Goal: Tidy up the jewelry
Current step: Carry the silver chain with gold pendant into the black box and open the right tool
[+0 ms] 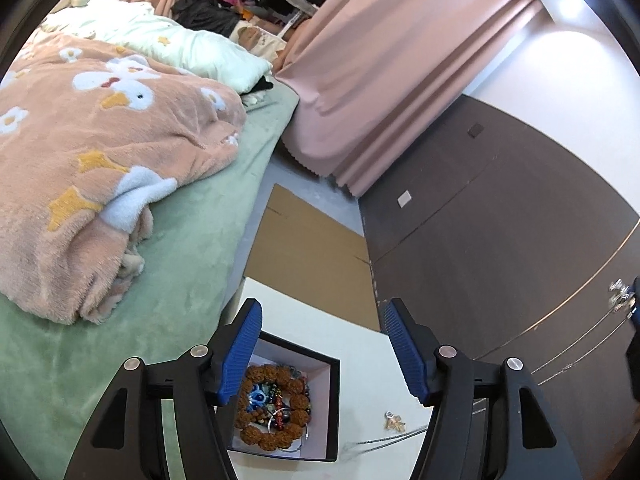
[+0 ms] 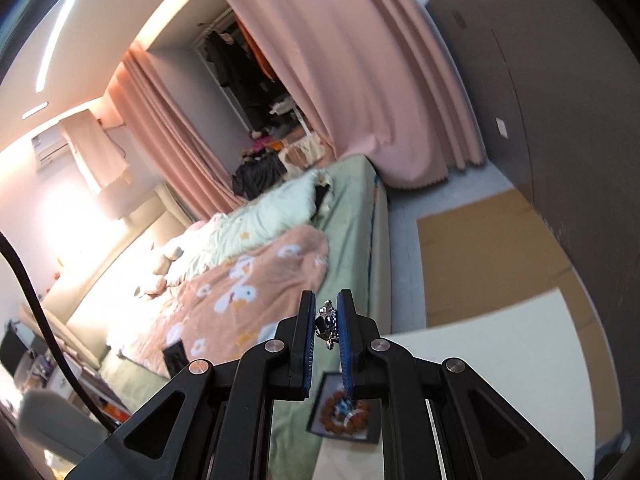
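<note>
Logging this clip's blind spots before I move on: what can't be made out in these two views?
- Box contents, left wrist view: the left gripper's finger covers one side; small pieces under the brown bead bracelet blur together.
- Silver chain, left wrist view: its lower end passes behind the finger.
- Pendant, right wrist view: pinched in the right gripper, pads hide its shape.
- Small charm on the table: too small to identify.

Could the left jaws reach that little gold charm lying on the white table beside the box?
Probably yes. The left gripper is open and empty, and the gold charm lies bare on the white table, apart from the jewelry box. Only the thin chain lies near it.
</note>
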Action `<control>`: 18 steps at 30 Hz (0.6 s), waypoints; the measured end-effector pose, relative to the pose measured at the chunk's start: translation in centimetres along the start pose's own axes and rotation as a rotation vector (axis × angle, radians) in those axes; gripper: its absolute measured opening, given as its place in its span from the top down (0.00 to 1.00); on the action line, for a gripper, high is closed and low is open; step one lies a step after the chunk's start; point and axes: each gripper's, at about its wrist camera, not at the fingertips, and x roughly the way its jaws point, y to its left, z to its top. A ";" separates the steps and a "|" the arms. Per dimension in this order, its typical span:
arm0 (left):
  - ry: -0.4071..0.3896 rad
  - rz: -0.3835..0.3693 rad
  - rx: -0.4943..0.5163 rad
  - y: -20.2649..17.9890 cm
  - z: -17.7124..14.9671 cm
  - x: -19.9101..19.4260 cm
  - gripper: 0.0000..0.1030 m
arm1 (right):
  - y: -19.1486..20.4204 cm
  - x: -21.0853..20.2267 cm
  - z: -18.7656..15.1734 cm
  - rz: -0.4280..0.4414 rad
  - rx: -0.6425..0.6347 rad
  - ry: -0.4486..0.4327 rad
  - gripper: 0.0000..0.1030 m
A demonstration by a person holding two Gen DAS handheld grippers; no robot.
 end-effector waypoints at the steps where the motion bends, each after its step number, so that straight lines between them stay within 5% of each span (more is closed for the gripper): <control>1: -0.006 -0.005 -0.008 0.3 0.2 -0.2 0.37 | 0.8 -0.1 0.5 0.000 -0.012 -0.008 0.88; 18: -0.059 -0.029 -0.095 3.3 1.9 -2.9 0.34 | 9.9 2.5 2.3 0.032 -0.118 0.005 0.88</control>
